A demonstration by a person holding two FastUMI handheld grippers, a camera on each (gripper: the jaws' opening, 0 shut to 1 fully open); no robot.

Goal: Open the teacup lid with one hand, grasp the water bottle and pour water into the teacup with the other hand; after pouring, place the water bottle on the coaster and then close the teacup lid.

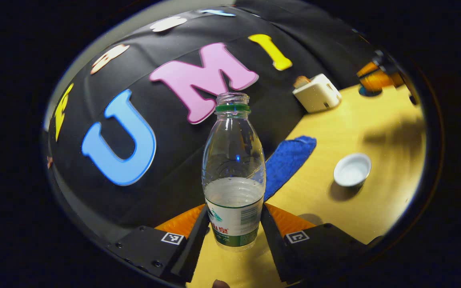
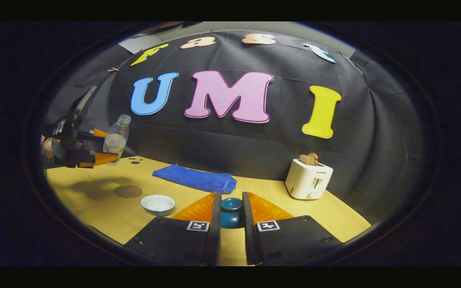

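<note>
A clear water bottle (image 1: 233, 176), uncapped and about half full, stands between the fingers of my left gripper (image 1: 234, 211), which is shut on its labelled lower part. In the right gripper view that bottle (image 2: 116, 140) hangs above the table's far left, slightly tilted, in the left gripper (image 2: 101, 151). The white teacup (image 1: 352, 170) sits uncovered on the table; it also appears at front left (image 2: 157, 204). My right gripper (image 2: 230, 200) is shut on the dark teal teacup lid (image 2: 231, 216), to the right of the cup. A round brown coaster (image 2: 128, 191) lies left of the cup.
A folded blue cloth (image 2: 196, 179) lies along the back wall, beyond the cup. A white toaster (image 2: 308, 179) with bread in it stands at the back right. The wooden table (image 2: 94, 208) runs to a near edge on the left.
</note>
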